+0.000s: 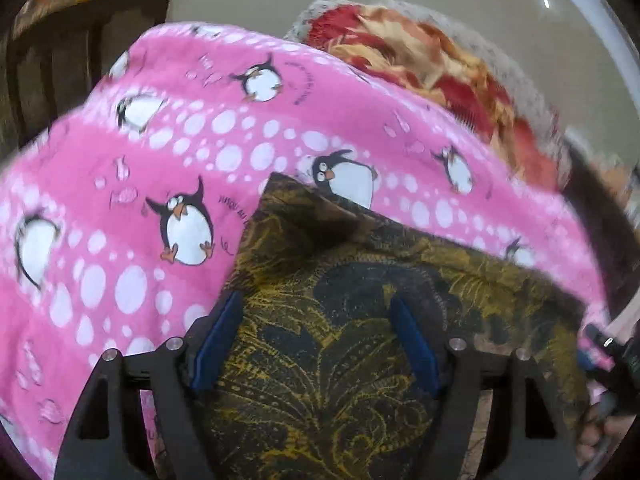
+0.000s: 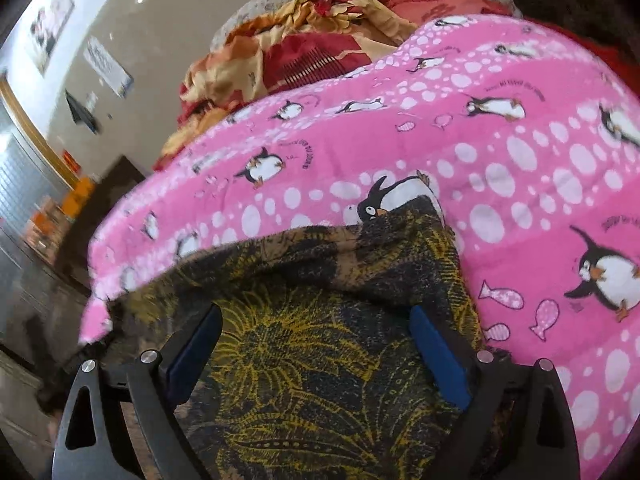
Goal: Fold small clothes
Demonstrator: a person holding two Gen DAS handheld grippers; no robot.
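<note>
A small dark cloth with a yellow leaf print [image 1: 340, 320] lies on a pink penguin blanket [image 1: 160, 160]. In the left wrist view my left gripper [image 1: 316, 312] is open, its blue pads [image 1: 218, 340] spread on either side of the cloth, which fills the gap between them. In the right wrist view the same cloth [image 2: 320, 340] lies between the spread blue pads [image 2: 438, 356] of my right gripper [image 2: 316, 320], also open. Its far edge is rumpled against the blanket [image 2: 500, 140]. Part of the other gripper shows at the right edge of the left wrist view [image 1: 612, 356].
A red and yellow flowered quilt [image 1: 432, 64] is bunched behind the pink blanket, also in the right wrist view [image 2: 288, 60]. Dark wooden furniture [image 1: 80, 60] stands at the far left. A wall with pictures [image 2: 52, 24] and a floor lie left of the bed.
</note>
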